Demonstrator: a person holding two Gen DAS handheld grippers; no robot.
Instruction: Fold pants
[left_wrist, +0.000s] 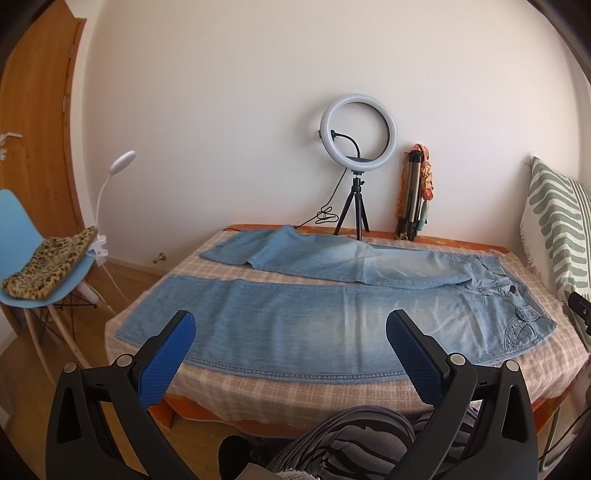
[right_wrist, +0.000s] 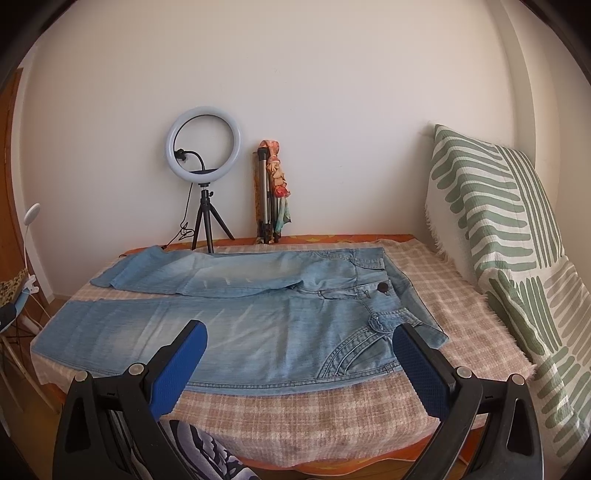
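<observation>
Light blue jeans (left_wrist: 295, 317) lie spread flat on a table covered with a checked cloth (left_wrist: 266, 395). The waist is at the right, and both legs run to the left with a gap between them. In the right wrist view the jeans (right_wrist: 258, 325) show a dark button (right_wrist: 383, 286) and a front pocket. My left gripper (left_wrist: 291, 325) hovers open above the near leg, short of the table's front edge. My right gripper (right_wrist: 301, 334) is open too, held near the waist and hip pocket. Neither holds anything.
A ring light on a small tripod (left_wrist: 357, 147) and a folded tripod with a scarf (left_wrist: 415, 192) stand at the table's back by the wall. A green-patterned cushion (right_wrist: 498, 229) leans at the right. A blue chair with a leopard-print bag (left_wrist: 51, 266) stands left. A person's striped clothing (left_wrist: 354, 439) is below.
</observation>
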